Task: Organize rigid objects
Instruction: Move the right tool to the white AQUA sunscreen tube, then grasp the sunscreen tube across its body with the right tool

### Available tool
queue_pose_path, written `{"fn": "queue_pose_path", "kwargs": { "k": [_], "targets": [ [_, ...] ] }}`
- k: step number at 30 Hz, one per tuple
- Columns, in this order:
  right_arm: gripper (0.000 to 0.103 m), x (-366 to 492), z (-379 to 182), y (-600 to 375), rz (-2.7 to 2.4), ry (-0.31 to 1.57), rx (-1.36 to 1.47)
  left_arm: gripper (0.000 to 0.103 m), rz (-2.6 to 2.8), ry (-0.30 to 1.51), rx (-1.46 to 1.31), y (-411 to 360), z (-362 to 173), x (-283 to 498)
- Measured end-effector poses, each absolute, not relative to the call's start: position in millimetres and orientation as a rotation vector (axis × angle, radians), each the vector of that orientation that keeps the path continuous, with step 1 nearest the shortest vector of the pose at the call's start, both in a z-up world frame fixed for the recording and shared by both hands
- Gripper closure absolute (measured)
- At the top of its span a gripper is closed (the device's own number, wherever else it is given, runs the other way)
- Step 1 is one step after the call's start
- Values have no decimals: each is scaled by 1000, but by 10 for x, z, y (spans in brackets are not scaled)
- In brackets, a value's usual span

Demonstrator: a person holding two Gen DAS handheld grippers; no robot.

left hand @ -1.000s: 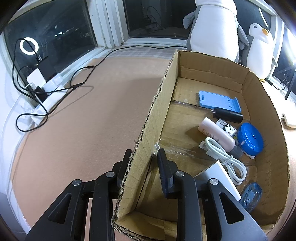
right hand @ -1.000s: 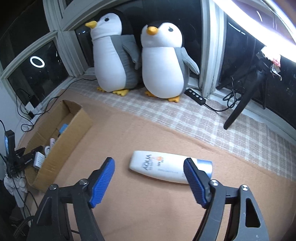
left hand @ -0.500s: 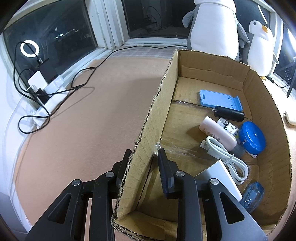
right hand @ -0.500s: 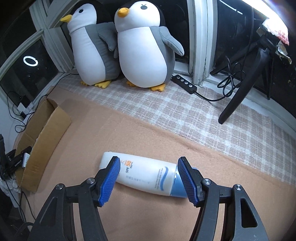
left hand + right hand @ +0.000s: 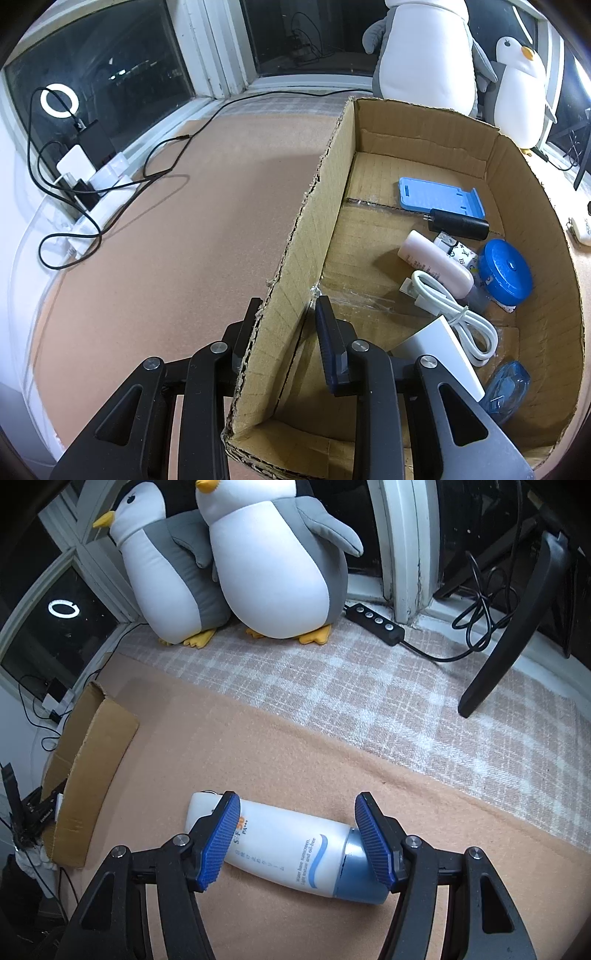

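A white sunscreen tube [image 5: 288, 849] with a blue cap lies on its side on the tan cloth. My right gripper [image 5: 295, 834] is open and straddles it, one blue pad near the tail end and the other by the cap. My left gripper [image 5: 286, 314] is shut on the left wall of the open cardboard box [image 5: 325, 192], one finger outside and one inside. In the box lie a blue phone stand [image 5: 439, 194], a black cylinder [image 5: 458, 223], a pink tube [image 5: 436, 264], a blue round case [image 5: 506, 273], a white cable [image 5: 454, 314] and a white flat block [image 5: 439, 350].
Two plush penguins [image 5: 277, 565] stand at the window on a checked cloth. A black switch strip [image 5: 373, 618] and a black tripod leg [image 5: 509, 627] are to their right. Chargers and black cables [image 5: 92, 166] lie along the left sill. The box [image 5: 96, 746] sits far left of the tube.
My right gripper has come down and forward over the sunscreen tube, so its pads now flank it. The left gripper stays clamped on the box wall.
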State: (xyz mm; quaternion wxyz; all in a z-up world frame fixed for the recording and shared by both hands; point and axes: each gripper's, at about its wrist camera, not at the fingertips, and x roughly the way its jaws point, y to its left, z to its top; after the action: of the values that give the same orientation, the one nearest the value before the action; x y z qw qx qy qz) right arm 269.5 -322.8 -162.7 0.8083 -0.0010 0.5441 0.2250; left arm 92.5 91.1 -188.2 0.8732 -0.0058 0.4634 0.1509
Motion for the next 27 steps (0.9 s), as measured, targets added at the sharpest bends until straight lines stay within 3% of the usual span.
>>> {"fn": "queue_pose_path", "kwargs": {
  "k": [20,27],
  "targets": [
    [42,2088,-1687,-3227,577,1214,144,77,316,967,-11,904,-1880,921],
    [42,1732,-1660,-3040,485,1079,-27,77,317,967,-8,904,-1880,920]
  ]
}}
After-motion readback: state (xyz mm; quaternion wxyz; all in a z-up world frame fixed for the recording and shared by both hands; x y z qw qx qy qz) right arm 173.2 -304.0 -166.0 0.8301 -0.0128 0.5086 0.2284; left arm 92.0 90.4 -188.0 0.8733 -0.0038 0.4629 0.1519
